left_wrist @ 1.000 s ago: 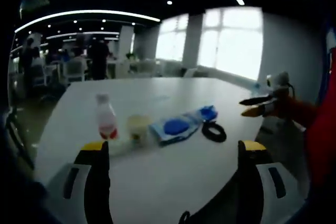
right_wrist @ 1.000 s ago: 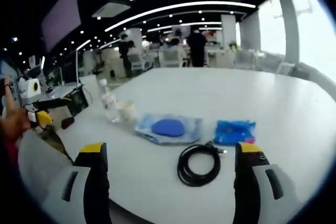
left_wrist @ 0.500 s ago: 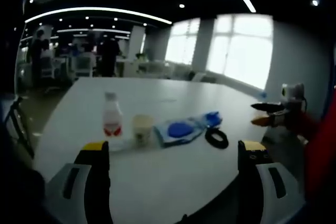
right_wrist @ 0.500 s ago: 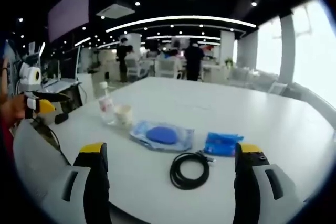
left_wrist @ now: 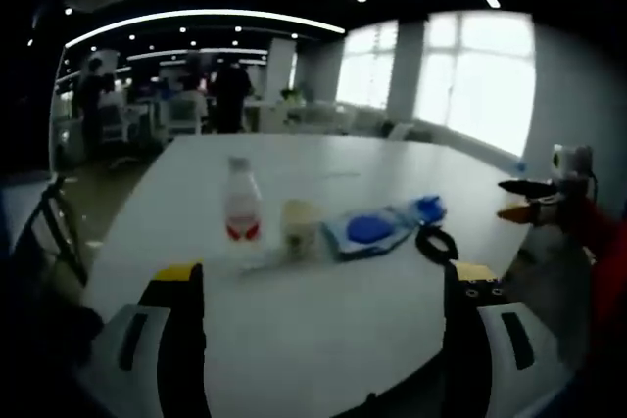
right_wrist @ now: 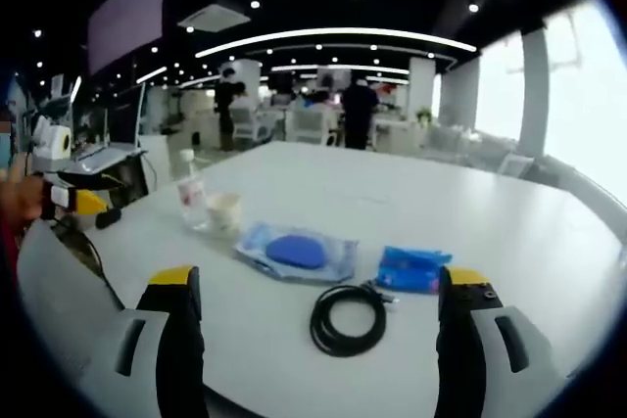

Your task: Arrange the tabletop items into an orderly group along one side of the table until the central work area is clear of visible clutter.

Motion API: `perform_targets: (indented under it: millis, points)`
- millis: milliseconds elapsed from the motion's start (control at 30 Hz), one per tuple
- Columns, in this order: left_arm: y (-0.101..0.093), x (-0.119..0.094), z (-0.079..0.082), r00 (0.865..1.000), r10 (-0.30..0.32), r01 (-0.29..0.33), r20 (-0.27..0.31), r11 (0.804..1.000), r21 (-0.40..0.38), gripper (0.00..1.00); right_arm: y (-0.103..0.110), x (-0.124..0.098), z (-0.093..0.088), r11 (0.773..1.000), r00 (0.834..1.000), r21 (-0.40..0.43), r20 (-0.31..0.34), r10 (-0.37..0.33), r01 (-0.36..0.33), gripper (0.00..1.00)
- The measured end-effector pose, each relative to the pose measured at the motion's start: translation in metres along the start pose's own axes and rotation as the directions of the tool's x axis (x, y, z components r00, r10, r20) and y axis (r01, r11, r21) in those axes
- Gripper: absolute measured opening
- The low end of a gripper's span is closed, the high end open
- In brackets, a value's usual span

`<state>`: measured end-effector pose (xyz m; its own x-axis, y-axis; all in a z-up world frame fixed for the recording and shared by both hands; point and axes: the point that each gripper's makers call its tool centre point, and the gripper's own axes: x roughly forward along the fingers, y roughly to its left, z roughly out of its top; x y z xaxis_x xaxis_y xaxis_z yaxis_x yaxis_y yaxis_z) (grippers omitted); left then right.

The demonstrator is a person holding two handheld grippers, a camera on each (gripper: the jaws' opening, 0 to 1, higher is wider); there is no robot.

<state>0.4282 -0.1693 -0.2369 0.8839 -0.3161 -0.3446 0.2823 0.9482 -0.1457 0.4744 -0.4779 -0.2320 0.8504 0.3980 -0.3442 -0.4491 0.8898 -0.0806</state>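
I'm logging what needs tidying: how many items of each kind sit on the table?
Bottle: 1
Paper cup: 1
Clear pouch with blue item: 1
Blue packet: 1
Coiled black cable: 1
Total: 5

We see an upright bottle (right_wrist: 191,200) beside a cup (right_wrist: 223,212), then a clear bag (right_wrist: 295,252), a blue packet (right_wrist: 412,268) and a coiled cable (right_wrist: 348,319).

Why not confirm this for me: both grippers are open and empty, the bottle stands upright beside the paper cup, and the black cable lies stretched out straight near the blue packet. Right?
Not quite. The black cable is wound into a coil, not stretched straight; the right gripper view shows it. The rest holds: the bottle stands upright beside the paper cup, the cable lies near the blue packet, and the left gripper and right gripper are open and empty.
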Motion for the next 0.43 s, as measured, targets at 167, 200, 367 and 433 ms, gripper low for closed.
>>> perform_targets:
  millis: [167, 200, 367, 433]
  points:
    - [0.0034, 0.0015, -0.0021, 1.0, 0.007, -0.007, -0.006, 1.0, 0.005, 0.99, 0.0011, 0.0006, -0.0016, 1.0, 1.0, -0.007, -0.006, 0.0, 0.0, 0.99]
    - [0.0039, 0.0015, -0.0029, 1.0, 0.01, -0.01, -0.01, 1.0, 0.007, 0.99, 0.001, 0.0006, -0.0017, 1.0, 1.0, -0.008, -0.006, 0.0, 0.0, 0.99]
    - [0.0014, 0.0032, -0.006, 1.0, -0.001, 0.001, -0.027, 1.0, 0.015, 0.99, -0.0008, 0.0007, -0.0038, 1.0, 1.0, 0.006, -0.012, -0.006, 0.006, 0.99]
    - [0.0014, 0.0033, -0.0059, 1.0, 0.0, 0.001, -0.028, 1.0, 0.019, 0.99, -0.0022, -0.0001, -0.0034, 1.0, 1.0, 0.01, -0.008, -0.012, 0.012, 0.99]
